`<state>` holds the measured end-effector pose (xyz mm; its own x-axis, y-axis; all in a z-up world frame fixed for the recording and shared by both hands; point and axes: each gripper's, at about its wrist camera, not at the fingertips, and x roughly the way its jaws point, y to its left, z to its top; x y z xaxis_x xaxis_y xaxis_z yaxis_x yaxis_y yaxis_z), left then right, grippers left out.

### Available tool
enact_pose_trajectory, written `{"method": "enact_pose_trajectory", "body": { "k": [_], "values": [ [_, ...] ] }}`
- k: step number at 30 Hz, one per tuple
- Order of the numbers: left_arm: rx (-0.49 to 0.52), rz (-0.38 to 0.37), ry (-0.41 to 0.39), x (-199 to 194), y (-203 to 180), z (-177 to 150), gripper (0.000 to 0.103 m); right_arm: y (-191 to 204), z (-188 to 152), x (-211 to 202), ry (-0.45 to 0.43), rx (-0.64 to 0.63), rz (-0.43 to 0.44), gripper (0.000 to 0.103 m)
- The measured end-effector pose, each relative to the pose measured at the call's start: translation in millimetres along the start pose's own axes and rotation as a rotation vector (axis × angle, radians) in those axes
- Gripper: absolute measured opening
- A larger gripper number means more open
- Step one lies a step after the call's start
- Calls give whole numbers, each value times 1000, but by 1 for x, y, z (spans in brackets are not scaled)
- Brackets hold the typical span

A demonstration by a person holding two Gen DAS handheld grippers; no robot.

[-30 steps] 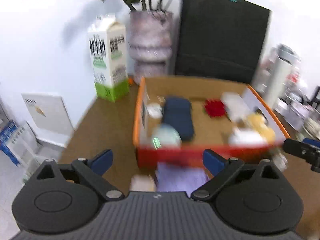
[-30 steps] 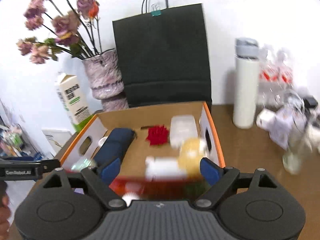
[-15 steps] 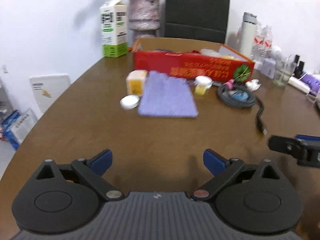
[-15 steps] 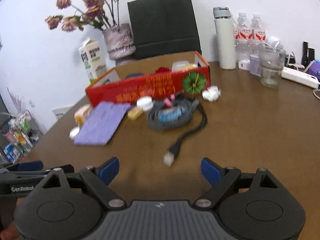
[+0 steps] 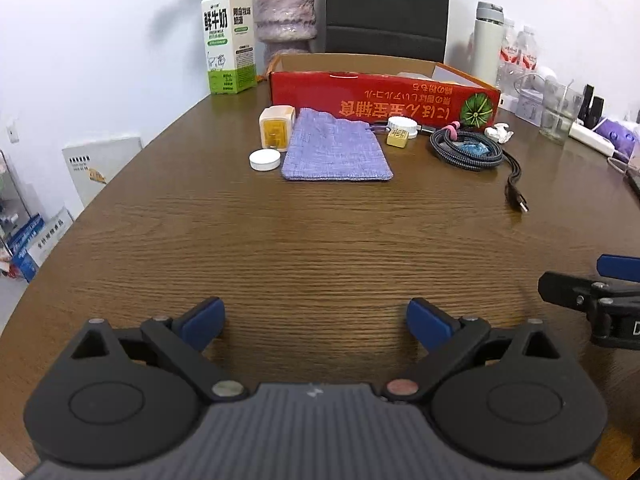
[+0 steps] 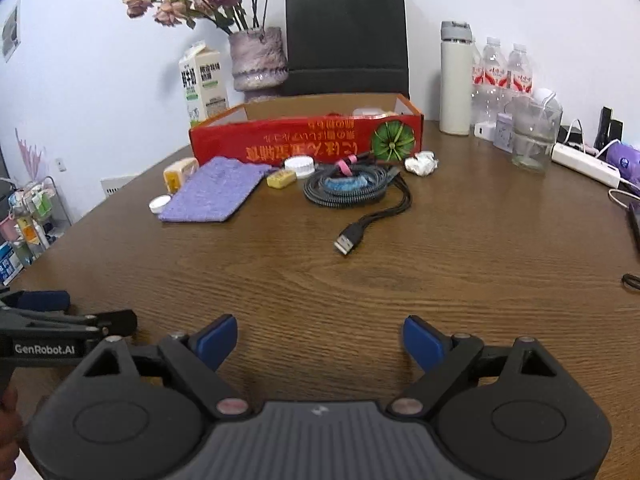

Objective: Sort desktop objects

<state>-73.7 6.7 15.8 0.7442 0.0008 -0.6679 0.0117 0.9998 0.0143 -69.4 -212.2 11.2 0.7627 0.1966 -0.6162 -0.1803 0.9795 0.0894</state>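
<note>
Brown bench (image 5: 320,240), red box (image 5: 380,96) at the far edge.
Both tongs, left (image 5: 316,316) and right (image 6: 320,340), spread wide, empty; cable coil (image 6: 348,188) well ahead, nearer the right.

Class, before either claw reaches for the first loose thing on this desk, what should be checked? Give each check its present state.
1. Left claw open, empty: ok.
2. Right claw open, empty: ok.
3. Bare table between claws and items: ok.
4. Box open on top: ok.
5. Room left in box: cannot tell.
6. Cable tidy: not ok, plug end trails out of the coil.
</note>
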Motion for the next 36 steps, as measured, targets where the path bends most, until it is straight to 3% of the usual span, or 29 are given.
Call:
{"method": "enact_pose_trajectory", "body": {
  "k": [11,17,20,21,24,25,28,33,35,36],
  "values": [
    [-7,-13,-9,7,7,14,101,-6,8,5,-4,15,4,90],
    [-30,7,-74,26,25,56,98,-15,26,17,-17,10,-3,88],
    [-34,17,-104,47,35,96,86,-15,45,28,-22,-24,34,78],
    [-34,21,-102,56,38,108,77,-16,52,32,-29,-28,40,73],
    [-32,24,-80,89,45,139,59,-25,78,47,-65,-19,49,71],
    [-29,14,-70,100,47,147,57,-30,86,54,-77,-9,60,71],
    [-61,-4,-61,129,53,159,56,-48,109,80,-68,72,63,55],
    [-145,-109,-41,153,67,163,55,-72,134,131,-23,180,23,35],
    [-160,-122,-17,161,69,160,53,-72,137,150,9,168,16,28],
    [-159,-130,-8,164,69,159,45,-72,137,157,23,164,12,22]
  ]
}}
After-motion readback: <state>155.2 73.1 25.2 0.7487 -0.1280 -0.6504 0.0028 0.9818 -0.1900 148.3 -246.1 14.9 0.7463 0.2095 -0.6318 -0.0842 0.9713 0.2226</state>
